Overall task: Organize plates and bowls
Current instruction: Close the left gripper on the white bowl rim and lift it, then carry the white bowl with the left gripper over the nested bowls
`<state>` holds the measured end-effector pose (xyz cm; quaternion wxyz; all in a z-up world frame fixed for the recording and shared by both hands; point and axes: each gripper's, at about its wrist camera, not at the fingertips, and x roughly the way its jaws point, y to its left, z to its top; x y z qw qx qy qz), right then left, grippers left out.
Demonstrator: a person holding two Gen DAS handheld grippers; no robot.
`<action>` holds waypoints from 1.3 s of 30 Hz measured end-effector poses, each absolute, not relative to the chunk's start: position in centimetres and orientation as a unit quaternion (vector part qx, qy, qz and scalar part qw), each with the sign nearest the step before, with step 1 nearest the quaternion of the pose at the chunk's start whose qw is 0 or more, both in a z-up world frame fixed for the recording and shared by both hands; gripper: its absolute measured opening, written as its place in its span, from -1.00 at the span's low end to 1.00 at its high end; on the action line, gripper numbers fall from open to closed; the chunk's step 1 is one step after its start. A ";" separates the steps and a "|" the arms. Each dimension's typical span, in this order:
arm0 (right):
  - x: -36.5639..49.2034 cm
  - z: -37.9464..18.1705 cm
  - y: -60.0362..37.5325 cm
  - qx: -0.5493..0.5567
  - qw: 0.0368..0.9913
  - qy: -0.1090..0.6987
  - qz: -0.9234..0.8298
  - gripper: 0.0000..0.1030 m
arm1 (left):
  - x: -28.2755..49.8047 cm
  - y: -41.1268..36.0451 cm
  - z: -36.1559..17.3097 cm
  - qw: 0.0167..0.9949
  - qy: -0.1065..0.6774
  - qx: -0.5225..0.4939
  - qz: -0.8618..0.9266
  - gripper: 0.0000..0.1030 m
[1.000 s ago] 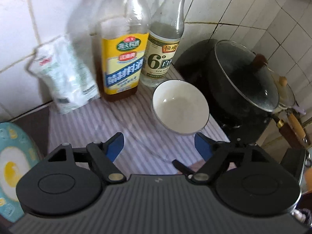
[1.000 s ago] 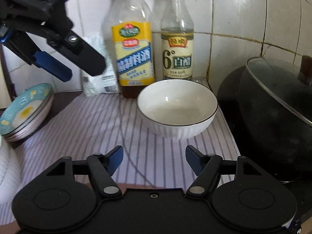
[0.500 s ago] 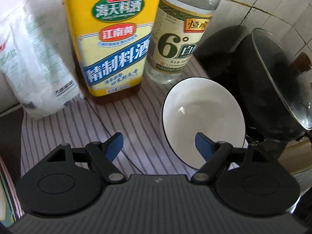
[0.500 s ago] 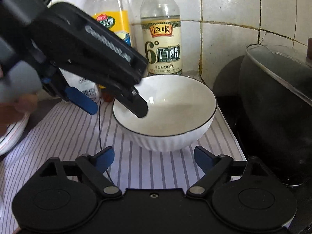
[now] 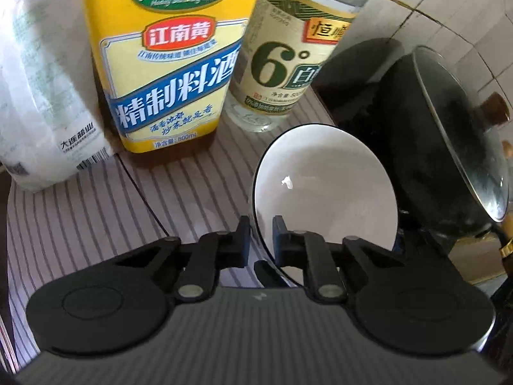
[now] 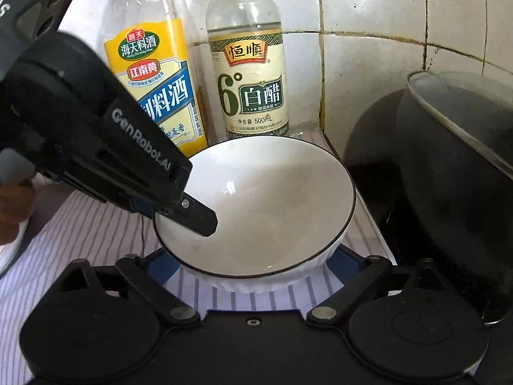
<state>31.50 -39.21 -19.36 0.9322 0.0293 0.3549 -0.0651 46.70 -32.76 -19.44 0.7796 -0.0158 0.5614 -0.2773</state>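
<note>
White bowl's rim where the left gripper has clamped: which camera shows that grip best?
The left wrist view. It looks straight down the left gripper, one finger outside and one inside the white bowl, shut on its rim. The right wrist view shows the bowl whole, but only the inner finger over the rim.

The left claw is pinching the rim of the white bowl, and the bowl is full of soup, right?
Not quite. The left claw is pinching the rim of the white bowl, but the bowl is empty: the right wrist view shows its bare white inside with nothing in it.
</note>
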 end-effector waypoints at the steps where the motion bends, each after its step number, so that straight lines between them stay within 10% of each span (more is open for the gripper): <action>1: 31.5 -19.3 -39.1 0.023 0.932 0.354 -0.068 0.91 | 46.6 -32.8 -19.4 0.782 0.558 -0.010 -0.278 -0.76; 39: 19.3 -8.3 -24.4 -0.035 0.970 0.236 -0.051 0.93 | 33.3 -19.7 -4.7 0.808 0.512 0.022 -0.292 -0.76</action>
